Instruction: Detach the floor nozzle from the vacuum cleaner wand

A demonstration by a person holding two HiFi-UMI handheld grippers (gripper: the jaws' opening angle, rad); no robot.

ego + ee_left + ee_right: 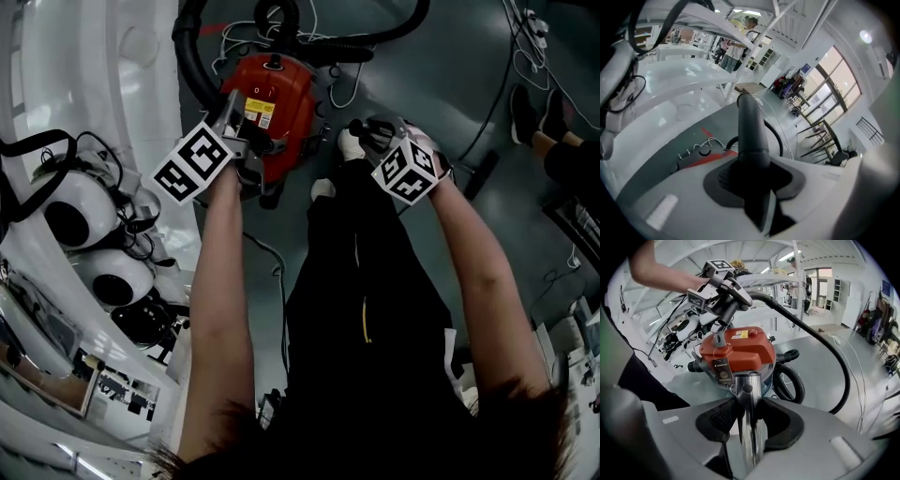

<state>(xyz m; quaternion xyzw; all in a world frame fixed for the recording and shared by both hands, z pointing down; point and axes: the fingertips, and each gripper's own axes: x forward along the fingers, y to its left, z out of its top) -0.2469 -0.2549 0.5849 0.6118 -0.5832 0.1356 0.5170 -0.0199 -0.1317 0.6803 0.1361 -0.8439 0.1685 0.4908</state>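
Note:
My left gripper (251, 150) (752, 180) is shut on the black tube (751, 131) at the end of the vacuum's black hose (820, 341). The right gripper view shows it (727, 295) holding that tube above the red vacuum cleaner (277, 94) (740, 350). My right gripper (367, 133) (747, 420) is shut on the chrome wand (747, 399), whose upper end with a small round catch points at the vacuum. No floor nozzle can be made out in any view. Both grippers hang above the grey floor, in front of the person's black trousers.
Two white rounded housings with black fronts (70, 211) and tangled cables lie at the left by a curved white structure (84, 66). Thin cables (525, 56) cross the floor. Another person's shoes (532, 111) stand at the upper right. A dark bar (483, 173) lies right of my right gripper.

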